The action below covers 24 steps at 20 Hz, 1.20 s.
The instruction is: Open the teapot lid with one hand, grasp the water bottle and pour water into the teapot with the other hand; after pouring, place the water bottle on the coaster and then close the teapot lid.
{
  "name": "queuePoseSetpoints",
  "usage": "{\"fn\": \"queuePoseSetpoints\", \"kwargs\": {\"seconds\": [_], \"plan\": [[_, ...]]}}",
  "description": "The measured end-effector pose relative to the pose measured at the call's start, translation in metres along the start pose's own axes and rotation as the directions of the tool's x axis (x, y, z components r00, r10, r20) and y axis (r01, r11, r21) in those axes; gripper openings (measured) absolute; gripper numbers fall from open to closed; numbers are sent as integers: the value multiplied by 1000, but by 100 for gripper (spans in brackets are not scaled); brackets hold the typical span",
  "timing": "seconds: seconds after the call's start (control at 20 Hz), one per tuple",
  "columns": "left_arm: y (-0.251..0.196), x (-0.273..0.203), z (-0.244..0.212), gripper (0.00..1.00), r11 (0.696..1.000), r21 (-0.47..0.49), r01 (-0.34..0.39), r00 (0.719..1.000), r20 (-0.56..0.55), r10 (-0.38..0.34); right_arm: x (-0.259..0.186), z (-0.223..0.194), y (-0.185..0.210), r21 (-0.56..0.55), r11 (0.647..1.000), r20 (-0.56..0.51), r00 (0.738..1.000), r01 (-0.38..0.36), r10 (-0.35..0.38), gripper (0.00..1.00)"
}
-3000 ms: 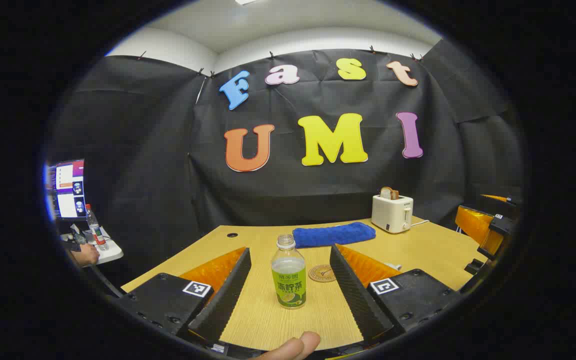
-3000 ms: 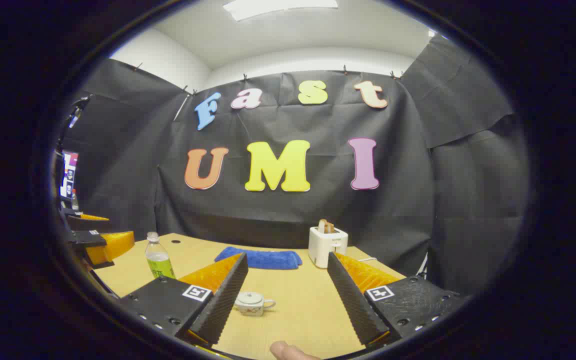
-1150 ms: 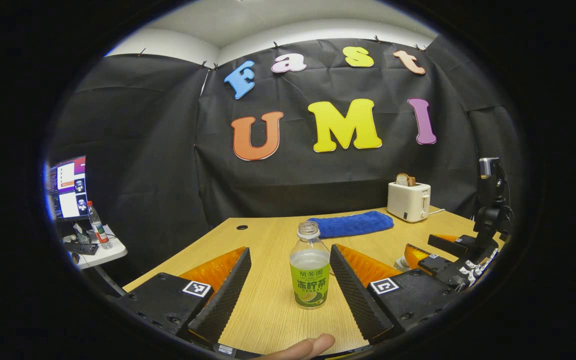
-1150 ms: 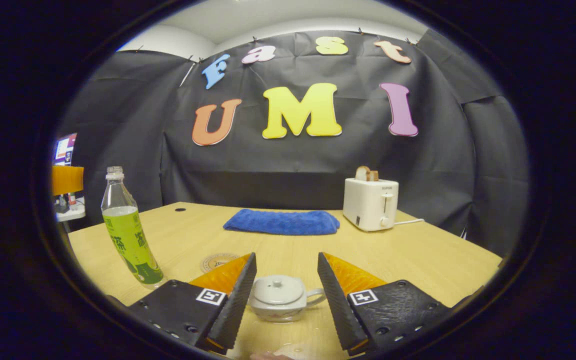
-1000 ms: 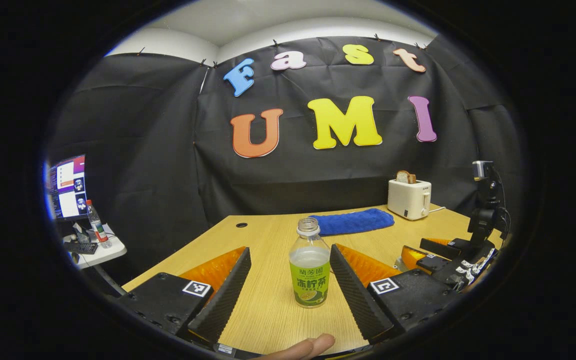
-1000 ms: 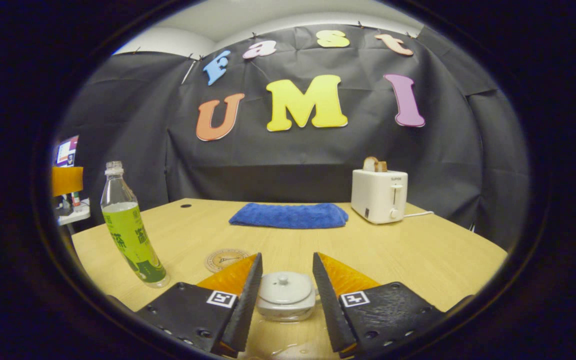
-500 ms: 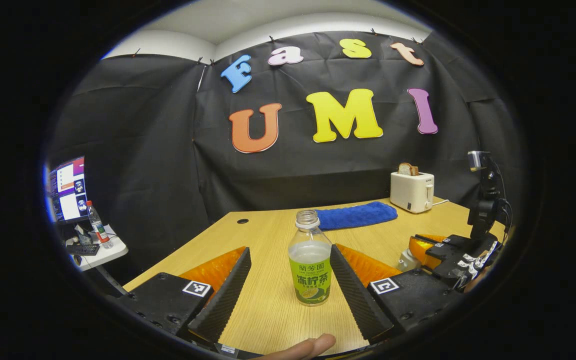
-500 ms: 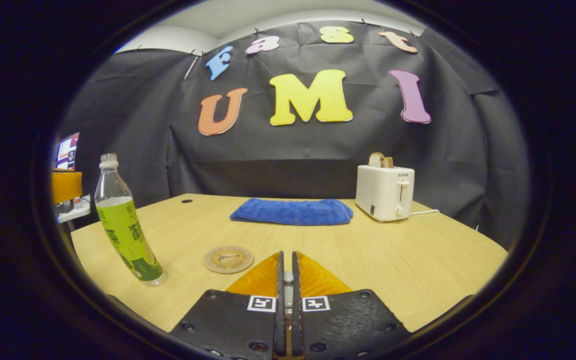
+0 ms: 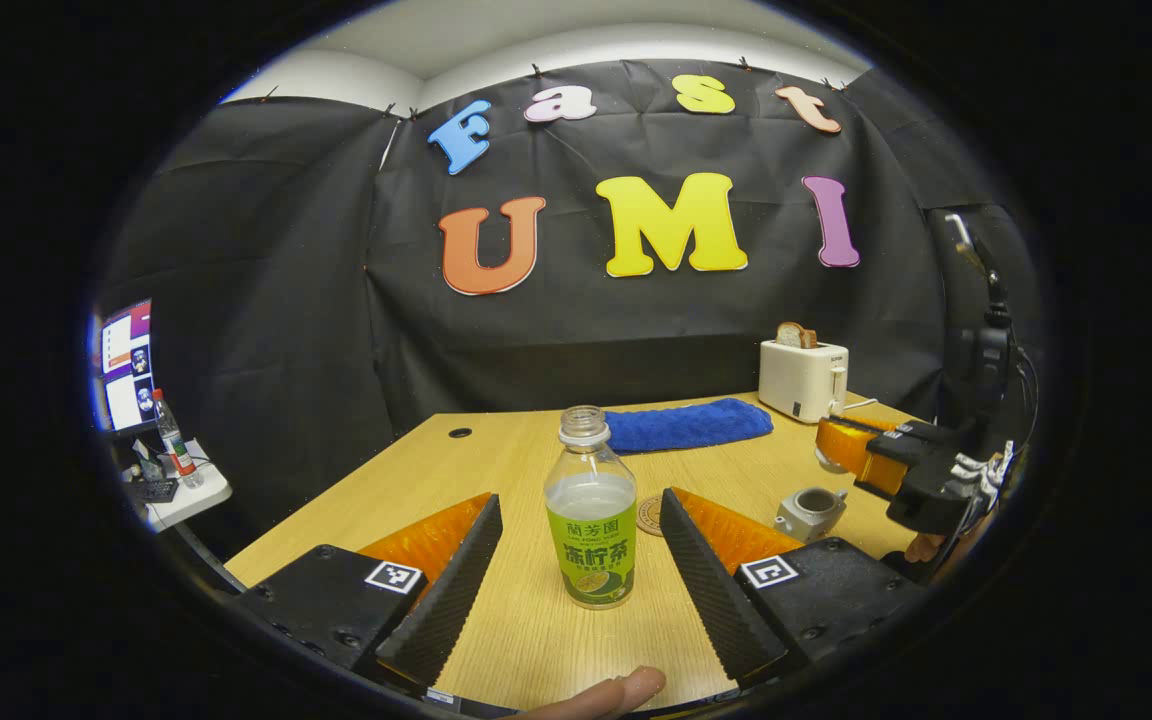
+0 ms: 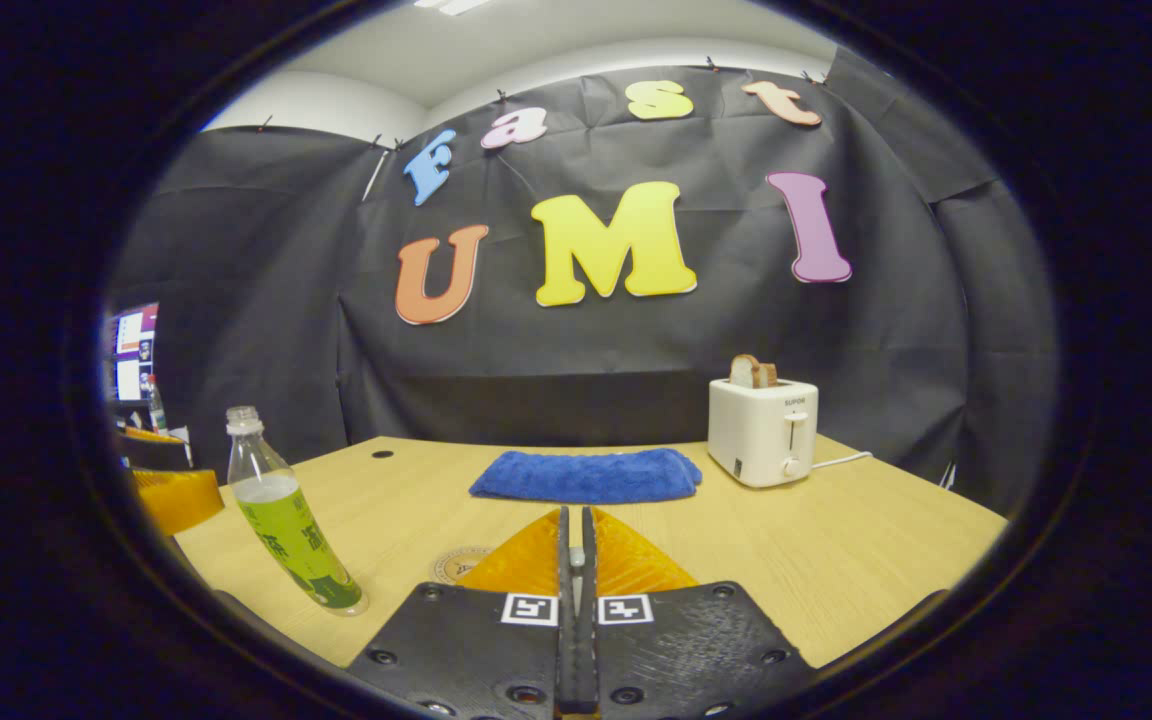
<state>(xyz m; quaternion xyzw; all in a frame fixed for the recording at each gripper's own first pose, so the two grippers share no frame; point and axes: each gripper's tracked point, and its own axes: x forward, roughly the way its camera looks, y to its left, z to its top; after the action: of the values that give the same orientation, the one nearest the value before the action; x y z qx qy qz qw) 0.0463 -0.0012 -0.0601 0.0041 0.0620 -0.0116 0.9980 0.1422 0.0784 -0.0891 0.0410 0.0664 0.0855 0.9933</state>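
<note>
My left gripper spread wide around the upright bottle without touching, my right gripper clamped on the lid, raised above the open teapot, coaster between bottle and teapot.

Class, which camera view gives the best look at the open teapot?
The left gripper view: the teapot stands lidless on the table, its dark opening visible, below the right claw. In the right gripper view that claw's own shut fingers block the spot where it would sit.
</note>
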Motion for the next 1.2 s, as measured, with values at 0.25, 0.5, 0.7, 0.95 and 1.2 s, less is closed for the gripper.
{"fn": "queuePoseSetpoints", "kwargs": {"seconds": [0.25, 0.5, 0.7, 0.95, 1.2], "plan": [[1, 11, -7, 99, 999, -29, -13, 1000, 14, 13, -14, 11, -8, -22, 1000, 22, 1000, 12, -11, 0], [3, 41, -15, 99, 993, -113, -19, 998, 52, 25, -27, 15, -13, -26, 1000, 45, 999, 13, -12, 0], [12, 60, -23, 100, 991, -135, -8, 997, 81, 19, -31, 14, -18, -32, 999, 45, 999, 18, -16, 0], [9, 73, -34, 99, 990, -140, 11, 997, 77, 0, -36, 14, -24, -19, 1000, 50, 999, 21, -20, 0], [1, 83, -45, 98, 996, -87, 10, 999, 50, -6, -37, 7, -26, -55, 998, 33, 999, 19, -17, 0]]}}
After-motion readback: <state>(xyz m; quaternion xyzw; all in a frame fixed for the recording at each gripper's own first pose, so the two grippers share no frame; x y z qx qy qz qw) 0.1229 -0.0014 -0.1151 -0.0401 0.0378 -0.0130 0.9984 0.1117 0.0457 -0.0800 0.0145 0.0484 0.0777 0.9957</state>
